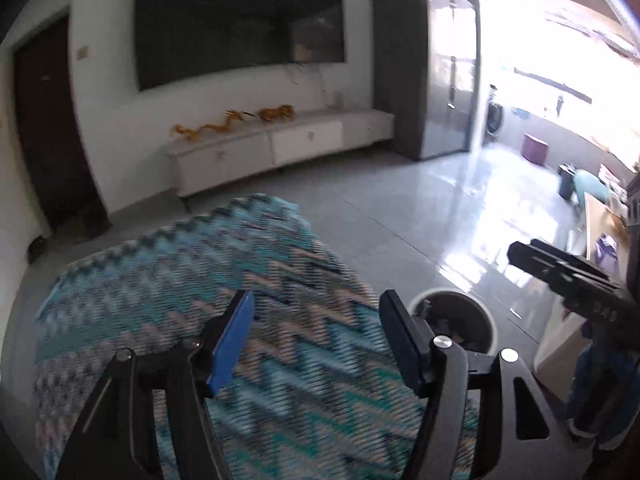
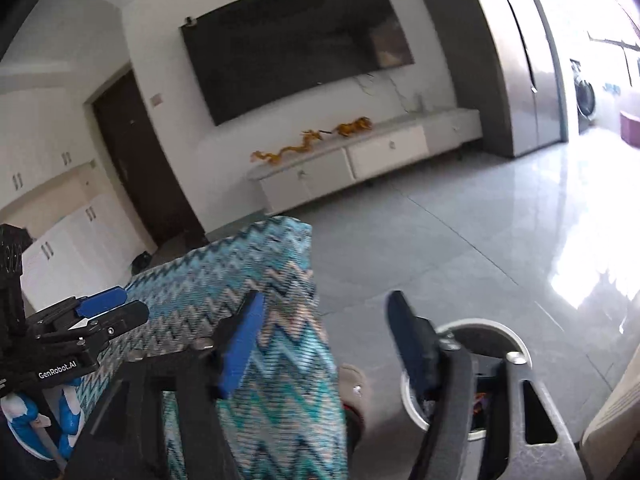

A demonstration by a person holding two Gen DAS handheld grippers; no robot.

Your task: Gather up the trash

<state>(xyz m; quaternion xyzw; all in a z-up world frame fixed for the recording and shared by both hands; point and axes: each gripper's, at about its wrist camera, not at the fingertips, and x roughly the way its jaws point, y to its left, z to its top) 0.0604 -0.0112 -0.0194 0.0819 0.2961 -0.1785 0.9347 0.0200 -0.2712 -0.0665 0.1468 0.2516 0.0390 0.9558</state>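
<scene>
A round white trash bin (image 1: 460, 320) stands on the grey tiled floor beside a table under a teal zigzag cloth (image 1: 180, 280). It also shows in the right wrist view (image 2: 480, 360), with some dark and orange scraps inside. My left gripper (image 1: 316, 332) is open and empty above the cloth, just left of the bin. My right gripper (image 2: 324, 332) is open and empty, over the cloth's edge and the bin. The right gripper's body (image 1: 568, 276) shows at the right of the left wrist view. The left gripper (image 2: 108, 312) shows at the left of the right wrist view.
A white TV cabinet (image 1: 280, 148) with orange dragon ornaments (image 1: 224, 124) runs along the far wall under a dark TV (image 1: 240, 24). A grey cupboard (image 1: 428, 72) stands beside a bright balcony doorway. A slipper (image 2: 354, 388) lies on the floor by the cloth.
</scene>
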